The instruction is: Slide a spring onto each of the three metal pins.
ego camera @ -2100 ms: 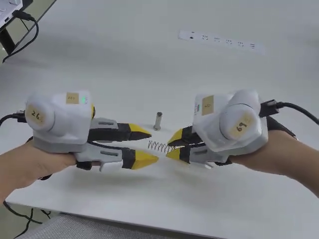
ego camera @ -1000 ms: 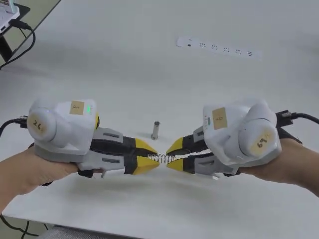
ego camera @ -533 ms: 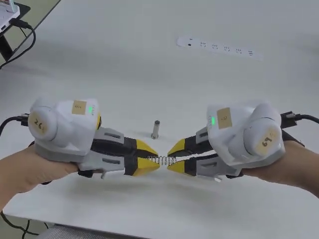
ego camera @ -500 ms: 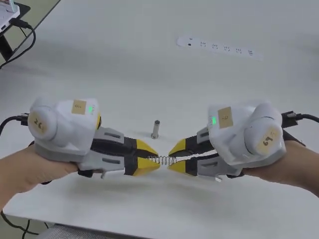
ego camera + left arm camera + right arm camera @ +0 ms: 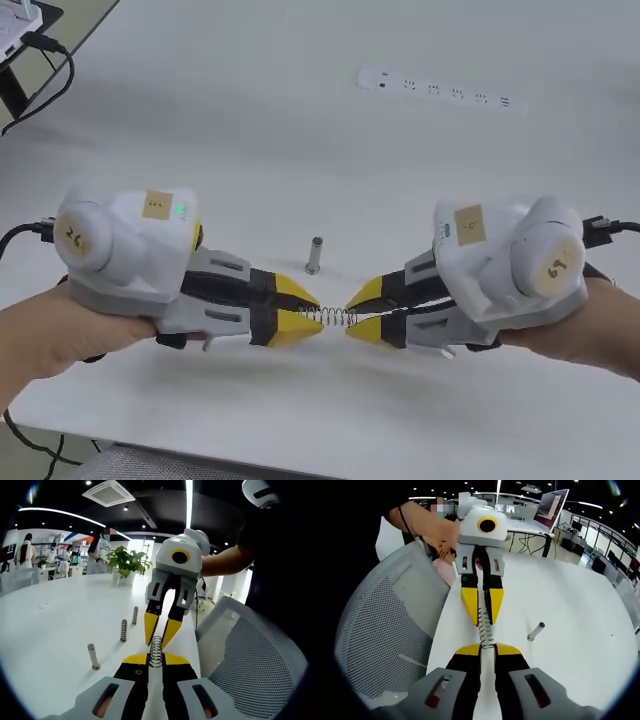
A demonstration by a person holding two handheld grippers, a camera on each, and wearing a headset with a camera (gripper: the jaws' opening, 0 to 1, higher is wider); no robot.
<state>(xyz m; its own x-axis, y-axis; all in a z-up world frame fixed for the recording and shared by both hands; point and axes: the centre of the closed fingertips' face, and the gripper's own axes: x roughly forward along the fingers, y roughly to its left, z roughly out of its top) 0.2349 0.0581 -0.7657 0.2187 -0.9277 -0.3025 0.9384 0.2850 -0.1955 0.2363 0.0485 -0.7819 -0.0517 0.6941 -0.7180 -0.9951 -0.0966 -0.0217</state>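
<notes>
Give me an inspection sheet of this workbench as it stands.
Surface: white table, nothing spilled.
Job's things: spring held in the air between the grippers; bare pin upright; second pin and third pin look already fitted with springs.
Clutter: power strip at the far side.
Grippers: left gripper and right gripper each shut on one spring end.
Cables: black cable at the far left corner; lead from the right gripper.
Surroundings: mesh chair, potted plant, people behind.
</notes>
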